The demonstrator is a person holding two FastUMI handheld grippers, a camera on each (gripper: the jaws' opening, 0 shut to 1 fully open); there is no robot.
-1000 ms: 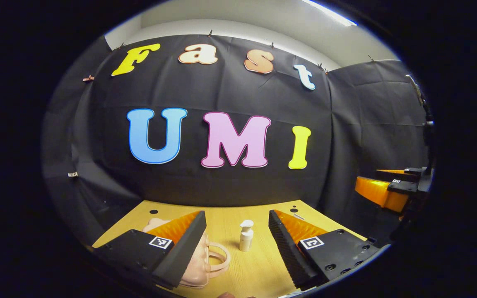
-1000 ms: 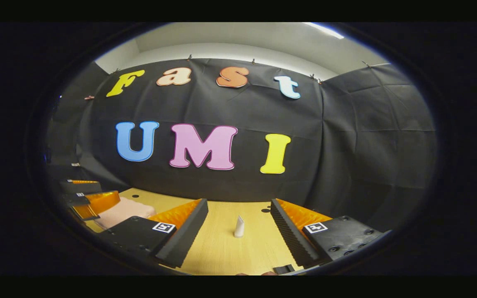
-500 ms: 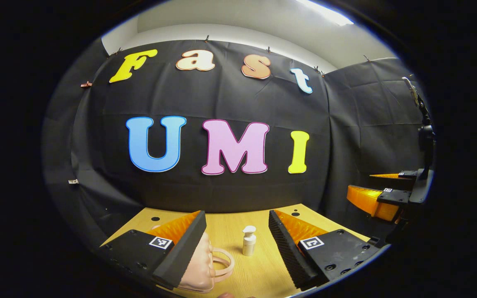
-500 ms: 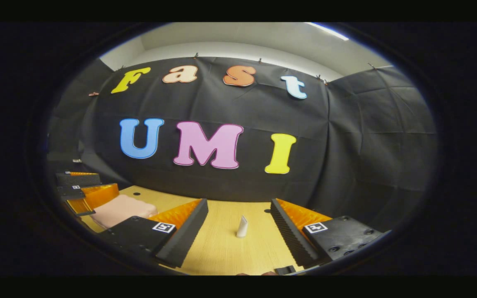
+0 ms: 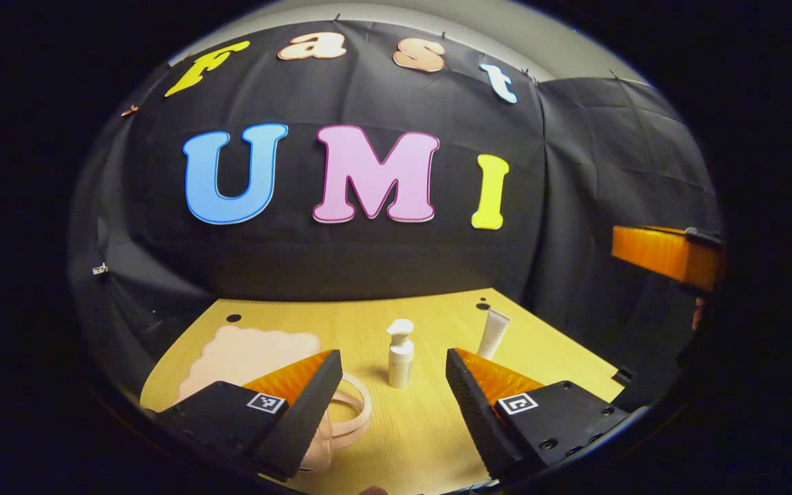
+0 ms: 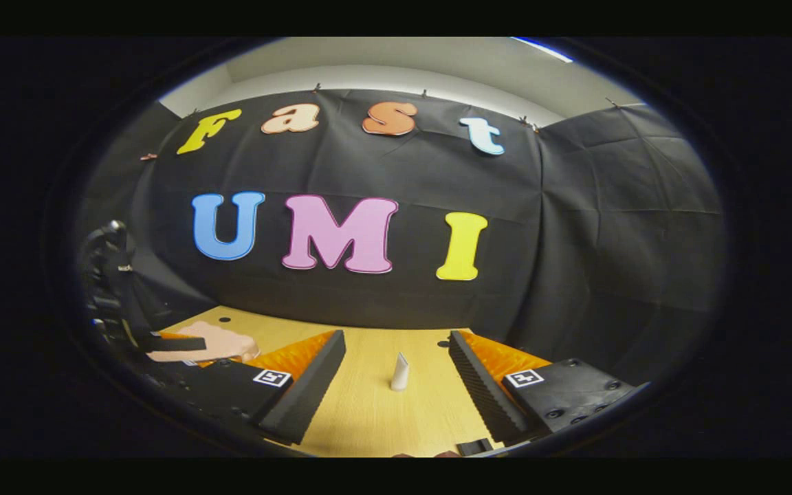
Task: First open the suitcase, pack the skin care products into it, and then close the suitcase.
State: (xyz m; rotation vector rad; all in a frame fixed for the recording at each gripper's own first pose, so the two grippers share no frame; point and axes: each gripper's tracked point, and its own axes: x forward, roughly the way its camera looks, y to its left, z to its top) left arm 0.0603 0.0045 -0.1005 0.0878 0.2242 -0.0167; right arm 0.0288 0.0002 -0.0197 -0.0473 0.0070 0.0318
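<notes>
Nothing is done yet: the suitcase at lower left lies closed, the pump bottle and tube stand unpacked on the table, and the left gripper and right gripper both gape wide and empty.

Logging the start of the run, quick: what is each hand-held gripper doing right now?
Left hand-held gripper: open, holding nothing.
Right hand-held gripper: open, holding nothing.

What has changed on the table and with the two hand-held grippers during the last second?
The left hand-held gripper tipped downward toward the pink suitcase, bringing the tube into its view. Nothing was gripped. Suitcase, pump bottle and tube stayed put; the right hand-held gripper barely moved.
</notes>
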